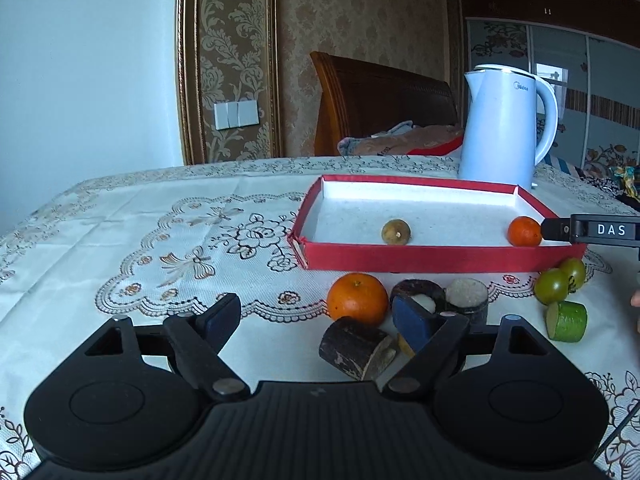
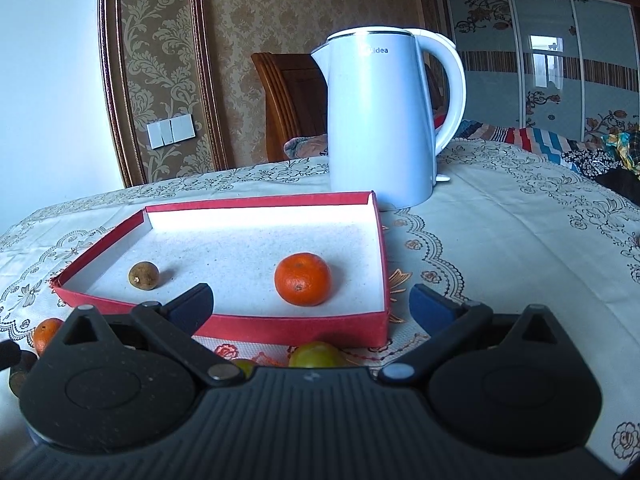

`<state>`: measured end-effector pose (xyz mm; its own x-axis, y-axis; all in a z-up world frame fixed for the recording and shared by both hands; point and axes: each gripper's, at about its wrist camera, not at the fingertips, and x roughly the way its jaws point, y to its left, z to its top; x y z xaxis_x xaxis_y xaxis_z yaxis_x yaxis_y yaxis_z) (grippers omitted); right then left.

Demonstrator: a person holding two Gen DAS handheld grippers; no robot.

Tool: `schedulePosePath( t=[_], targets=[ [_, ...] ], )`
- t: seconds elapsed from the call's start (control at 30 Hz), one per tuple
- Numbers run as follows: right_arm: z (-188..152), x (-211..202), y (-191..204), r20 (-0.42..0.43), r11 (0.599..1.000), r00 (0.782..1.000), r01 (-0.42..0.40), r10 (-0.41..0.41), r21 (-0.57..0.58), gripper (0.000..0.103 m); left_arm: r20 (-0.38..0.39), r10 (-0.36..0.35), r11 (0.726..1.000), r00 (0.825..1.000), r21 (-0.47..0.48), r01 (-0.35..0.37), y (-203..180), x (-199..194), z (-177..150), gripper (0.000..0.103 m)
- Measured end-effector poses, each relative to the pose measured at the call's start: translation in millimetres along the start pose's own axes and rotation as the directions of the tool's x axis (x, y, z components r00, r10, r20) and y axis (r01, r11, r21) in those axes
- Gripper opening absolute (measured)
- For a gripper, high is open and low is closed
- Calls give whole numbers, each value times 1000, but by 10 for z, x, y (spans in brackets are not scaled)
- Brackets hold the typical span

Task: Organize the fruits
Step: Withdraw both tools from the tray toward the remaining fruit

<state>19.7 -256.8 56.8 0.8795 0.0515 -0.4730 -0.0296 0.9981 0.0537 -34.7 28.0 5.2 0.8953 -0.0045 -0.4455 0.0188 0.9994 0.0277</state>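
— Where does the fruit lie?

— Two pieces sit in the red tray (image 2: 280,330): a small tangerine (image 2: 303,279) straight ahead of the right gripper (image 2: 312,304), inside the tray's near wall, and a brownish round fruit (image 2: 144,275) ahead of its left finger, well apart from the tangerine.

— And the rest?

— On the tablecloth (image 1: 120,240), outside the tray's near wall. A bigger orange (image 1: 357,298) lies just ahead of the left gripper (image 1: 320,320), toward its right finger. Beside the orange are dark cylindrical chunks (image 1: 356,348), one nearly against the right finger's blue pad (image 1: 412,322). Two green round fruits (image 1: 558,284) and a green cut piece (image 1: 567,321) lie farther right.

— The grippers?

— Both spread wide, holding nothing. The right one hovers over the tray's near edge, the green fruits partly hidden under its body.

— Anything beyond?

— A white kettle (image 2: 380,120) stands just past the tray's far wall.
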Motion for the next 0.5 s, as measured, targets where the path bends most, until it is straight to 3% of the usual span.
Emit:
schedulePosePath(
  t=[0.13, 0.5],
  targets=[
    [-2, 1, 0, -2, 1000, 1000, 0, 0, 0, 103, -63, -19, 999, 998, 31, 21, -46, 88, -17, 83],
    [-12, 6, -2, -6, 1000, 1000, 1, -1, -1, 103, -114, -23, 1000, 993, 18, 25, -23, 161, -47, 83]
  ],
)
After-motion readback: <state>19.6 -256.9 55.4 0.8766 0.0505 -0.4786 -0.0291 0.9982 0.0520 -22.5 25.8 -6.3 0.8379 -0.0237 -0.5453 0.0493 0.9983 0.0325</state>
